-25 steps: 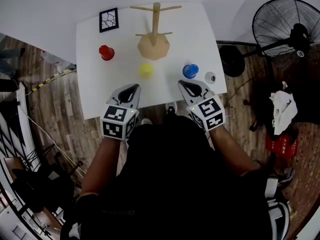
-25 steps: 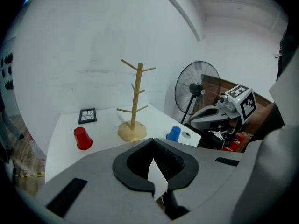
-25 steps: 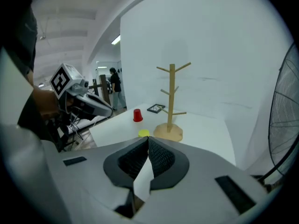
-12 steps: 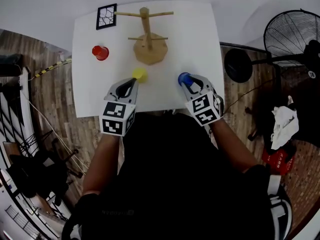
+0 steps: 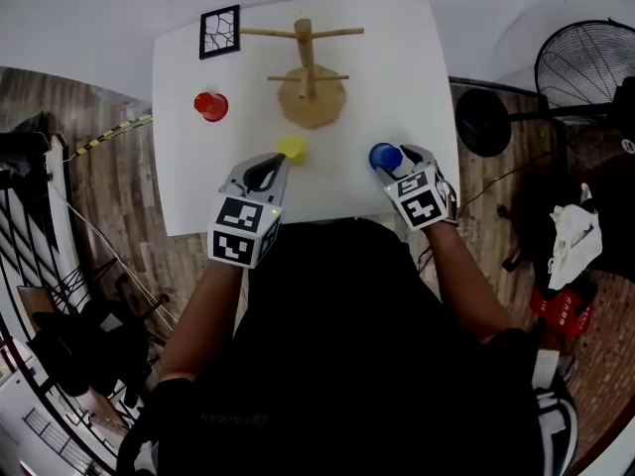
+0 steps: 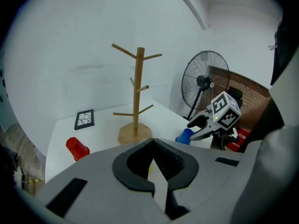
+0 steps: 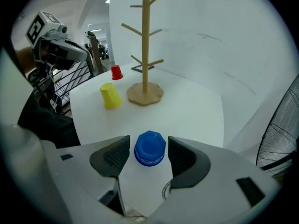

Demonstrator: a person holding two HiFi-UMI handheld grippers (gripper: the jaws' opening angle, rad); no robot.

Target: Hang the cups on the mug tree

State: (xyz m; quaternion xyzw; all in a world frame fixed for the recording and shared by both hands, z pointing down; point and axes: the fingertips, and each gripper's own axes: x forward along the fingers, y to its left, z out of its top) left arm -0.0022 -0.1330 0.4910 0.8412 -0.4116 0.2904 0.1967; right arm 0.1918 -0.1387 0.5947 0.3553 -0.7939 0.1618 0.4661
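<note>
right gripper (image 7: 148, 157): jaws just opened up, dropped around blue cup (image 7: 150, 146), pads off it | left gripper (image 6: 153, 161): closed, empty | mug tree (image 7: 145, 45) bare, grab looks next

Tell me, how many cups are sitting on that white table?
3. The red cup stands at the left; the yellow cup in front of the mug tree; the blue cup near the front right corner. None seems hidden.
</note>
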